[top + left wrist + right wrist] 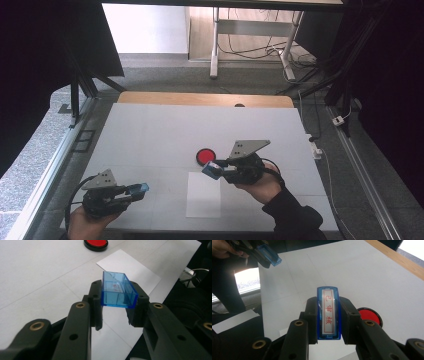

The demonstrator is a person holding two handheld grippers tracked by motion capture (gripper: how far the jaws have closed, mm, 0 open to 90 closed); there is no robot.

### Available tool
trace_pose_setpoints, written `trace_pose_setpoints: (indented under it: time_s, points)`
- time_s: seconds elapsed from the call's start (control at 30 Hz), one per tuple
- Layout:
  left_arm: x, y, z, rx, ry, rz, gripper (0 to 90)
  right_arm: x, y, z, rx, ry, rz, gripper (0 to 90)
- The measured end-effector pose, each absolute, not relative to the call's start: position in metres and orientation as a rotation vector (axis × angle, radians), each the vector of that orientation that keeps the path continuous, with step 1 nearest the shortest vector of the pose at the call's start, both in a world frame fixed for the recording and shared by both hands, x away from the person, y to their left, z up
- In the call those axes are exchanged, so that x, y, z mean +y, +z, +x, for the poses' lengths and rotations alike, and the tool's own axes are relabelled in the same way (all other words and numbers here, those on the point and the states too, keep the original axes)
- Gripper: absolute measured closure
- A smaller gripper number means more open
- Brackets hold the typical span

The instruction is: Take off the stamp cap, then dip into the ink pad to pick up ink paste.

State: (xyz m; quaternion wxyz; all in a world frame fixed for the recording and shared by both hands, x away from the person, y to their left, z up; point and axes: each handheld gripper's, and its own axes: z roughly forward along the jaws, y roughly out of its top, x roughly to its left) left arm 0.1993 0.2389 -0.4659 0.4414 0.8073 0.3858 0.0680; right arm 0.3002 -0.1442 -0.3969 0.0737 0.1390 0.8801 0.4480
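While the blue stamp (328,312) sits clamped between the right gripper (216,168)'s jaws, red characters on its white face turned up to that gripper's camera, it hangs above the desk (150,135) just short of the red ink pad (205,156). Below it lies the white paper sheet (203,200), nothing on it. Over on the left, the left gripper (140,190) has its jaws closed on the clear blue cap (118,290), held over the desk's near left part, well apart from the stamp. Bare white desk lies between them.
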Motion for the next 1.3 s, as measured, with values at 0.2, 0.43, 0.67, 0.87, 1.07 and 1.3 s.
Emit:
trace_pose_setpoints:
  time_s: [0.2, 0.43, 0.67, 0.87, 1.07, 1.3]
  points:
    - [0.246, -0.467, 0.192, 0.98, 0.177, 2.001, 68.2, -0.144, -0.398, 0.3, 2.644, 1.333, 0.431, 70.9]
    - [0.252, -0.469, 0.185, 0.999, 0.196, 2.002, 68.2, -0.144, -0.398, 0.301, 2.64, 1.32, 0.438, 70.9]
    - [0.255, -0.472, 0.184, 0.986, 0.209, 2.007, 68.2, -0.144, -0.398, 0.303, 2.634, 1.325, 0.466, 70.9]
    - [0.257, -0.474, 0.182, 0.983, 0.197, 2.001, 68.2, -0.141, -0.402, 0.307, 2.635, 1.315, 0.497, 71.0]
    - [0.26, -0.475, 0.181, 0.997, 0.183, 1.99, 68.2, -0.138, -0.405, 0.311, 2.642, 1.298, 0.516, 70.9]
    - [0.259, -0.475, 0.181, 0.998, 0.18, 2.0, 68.2, -0.133, -0.406, 0.319, 2.638, 1.276, 0.51, 70.9]
